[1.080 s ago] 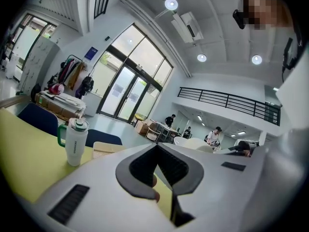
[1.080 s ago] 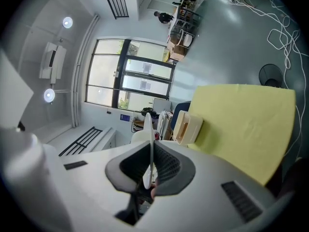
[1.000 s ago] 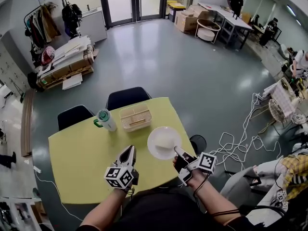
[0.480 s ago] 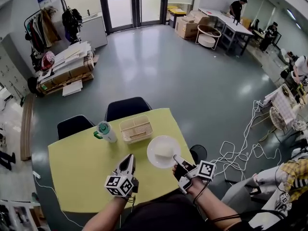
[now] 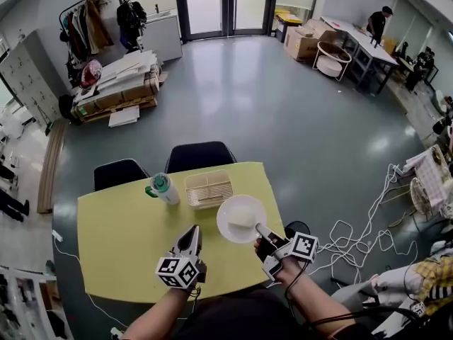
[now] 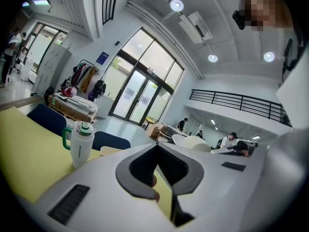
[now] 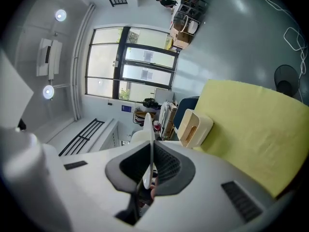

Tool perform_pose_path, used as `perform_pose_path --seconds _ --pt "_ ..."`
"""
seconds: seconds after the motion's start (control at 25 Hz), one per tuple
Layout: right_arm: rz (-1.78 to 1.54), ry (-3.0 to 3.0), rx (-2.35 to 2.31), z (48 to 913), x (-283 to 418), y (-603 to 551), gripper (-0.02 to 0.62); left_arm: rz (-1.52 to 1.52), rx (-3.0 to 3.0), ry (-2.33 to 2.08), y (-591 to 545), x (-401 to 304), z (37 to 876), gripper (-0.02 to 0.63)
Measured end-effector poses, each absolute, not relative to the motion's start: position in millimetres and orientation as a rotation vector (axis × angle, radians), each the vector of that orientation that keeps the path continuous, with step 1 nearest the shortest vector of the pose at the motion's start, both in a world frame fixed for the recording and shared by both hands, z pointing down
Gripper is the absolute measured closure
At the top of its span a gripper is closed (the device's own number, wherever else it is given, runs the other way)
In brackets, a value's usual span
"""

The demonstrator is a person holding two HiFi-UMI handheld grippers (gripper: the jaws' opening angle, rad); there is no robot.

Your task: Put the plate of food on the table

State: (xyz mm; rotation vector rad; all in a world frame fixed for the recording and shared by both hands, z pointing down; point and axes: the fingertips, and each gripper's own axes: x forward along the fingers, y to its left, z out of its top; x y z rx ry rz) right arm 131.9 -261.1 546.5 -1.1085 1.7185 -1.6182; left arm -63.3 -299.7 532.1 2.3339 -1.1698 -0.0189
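A white plate [image 5: 239,219] with a pale portion of food on it is over the right part of the yellow table [image 5: 120,239]. My right gripper [image 5: 260,227] is shut on the plate's near right rim. In the right gripper view the plate [image 7: 150,129] shows edge-on, pinched between the jaws of the right gripper [image 7: 150,153]. I cannot tell whether the plate rests on the table or hangs just above it. My left gripper [image 5: 192,232] is over the table's near middle, left of the plate, shut with nothing in it. The left gripper [image 6: 155,159] has its pads pressed together.
A white tumbler with a green lid [image 5: 163,188] [image 6: 81,142] and a beige slatted holder [image 5: 209,189] [image 7: 195,127] stand at the table's far side. Two dark chairs [image 5: 200,155] [image 5: 120,172] are behind the table. Cables [image 5: 368,211] lie on the floor to the right.
The head view has swung a little to the left. The plate stays in my right gripper at the same part of the table. The left gripper has barely moved.
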Motion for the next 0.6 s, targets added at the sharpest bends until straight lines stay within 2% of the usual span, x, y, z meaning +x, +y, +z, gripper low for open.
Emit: perform_pose_path --seconds 0.6 --pt "-1.585 1.735 -1.173 621 217 -373 0.574 -0.028 2.219 -1.311 -298 -53 557 0.597"
